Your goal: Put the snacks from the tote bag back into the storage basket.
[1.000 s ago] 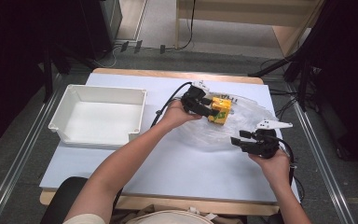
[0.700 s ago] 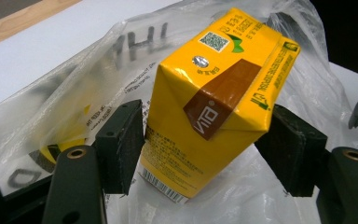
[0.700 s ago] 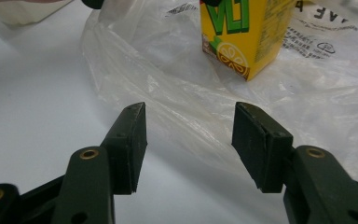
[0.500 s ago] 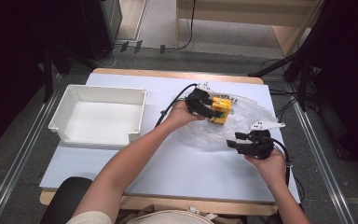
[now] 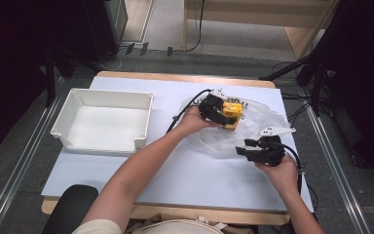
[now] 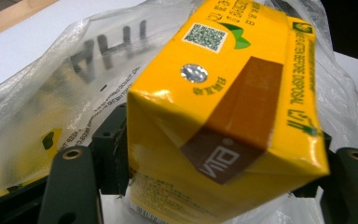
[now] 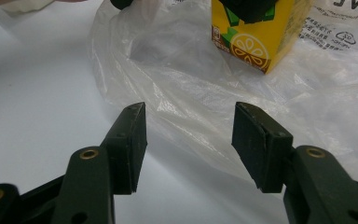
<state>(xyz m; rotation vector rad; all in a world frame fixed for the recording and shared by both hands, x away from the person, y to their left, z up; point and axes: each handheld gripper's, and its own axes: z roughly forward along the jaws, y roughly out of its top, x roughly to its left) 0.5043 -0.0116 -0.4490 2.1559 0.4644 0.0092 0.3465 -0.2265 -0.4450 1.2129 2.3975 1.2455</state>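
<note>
the left gripper (image 5: 222, 113) clamps the yellow carton (image 6: 223, 93), its base hidden by the plastic bag (image 7: 177, 93); the right gripper (image 7: 189, 135) gapes wide, empty.

A yellow carton (image 6: 223, 93) with a brown band, a clear bag (image 7: 177, 79), a white bin (image 5: 102, 122).

The high view looks forward and down from above the person's side of the table (image 5: 126, 195). The left gripper view sits very near the yellow carton (image 6: 223, 98), facing its top. The right gripper view looks low across the tabletop toward that carton (image 7: 254, 35) from farther off. All three views share the carton and the clear plastic bag (image 7: 177, 88) around it.
</note>
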